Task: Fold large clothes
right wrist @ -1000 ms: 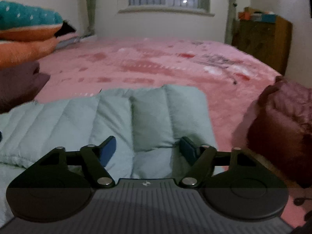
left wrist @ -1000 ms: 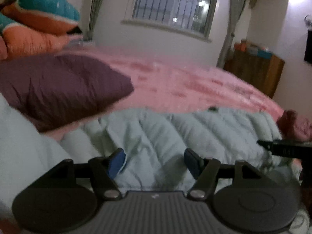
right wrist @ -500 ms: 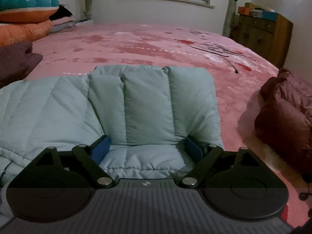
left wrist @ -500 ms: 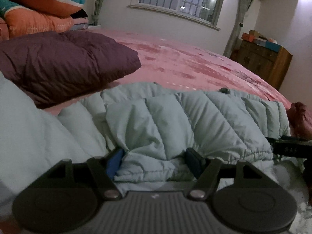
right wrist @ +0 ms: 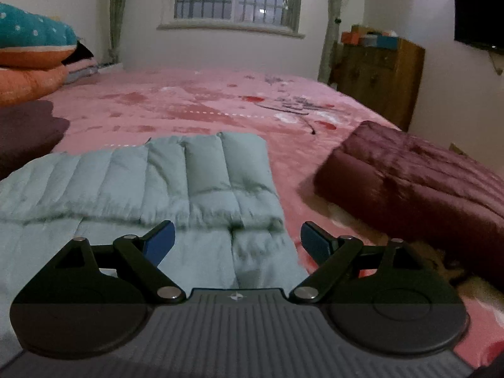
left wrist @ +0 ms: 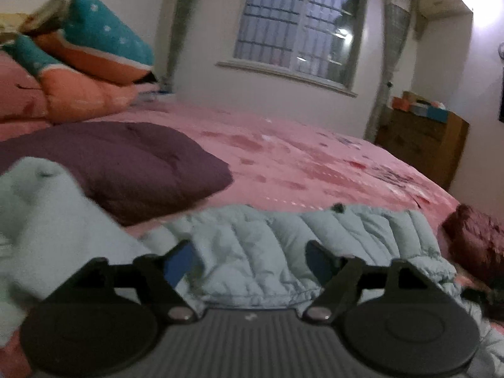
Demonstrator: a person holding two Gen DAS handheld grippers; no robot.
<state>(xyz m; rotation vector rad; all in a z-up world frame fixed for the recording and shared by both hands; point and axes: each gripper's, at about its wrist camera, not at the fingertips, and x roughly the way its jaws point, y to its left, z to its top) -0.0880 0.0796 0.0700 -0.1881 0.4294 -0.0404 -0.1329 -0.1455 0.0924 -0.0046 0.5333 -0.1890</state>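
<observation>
Pale green jacket (right wrist: 176,186) folded on pink bed (right wrist: 220,104). Left gripper (left wrist: 249,258), right gripper (right wrist: 236,239): fingers apart, apparently empty; left view blurred.

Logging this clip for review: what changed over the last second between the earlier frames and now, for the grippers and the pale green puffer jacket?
Both grippers, left gripper and right gripper, dipped close over the pale green puffer jacket half a second ago and have since backed off; more pink bedspread shows again. Neither took hold: both stayed open. The jacket's folded-over panel, the maroon bundle and the purple quilt stayed put.
</observation>
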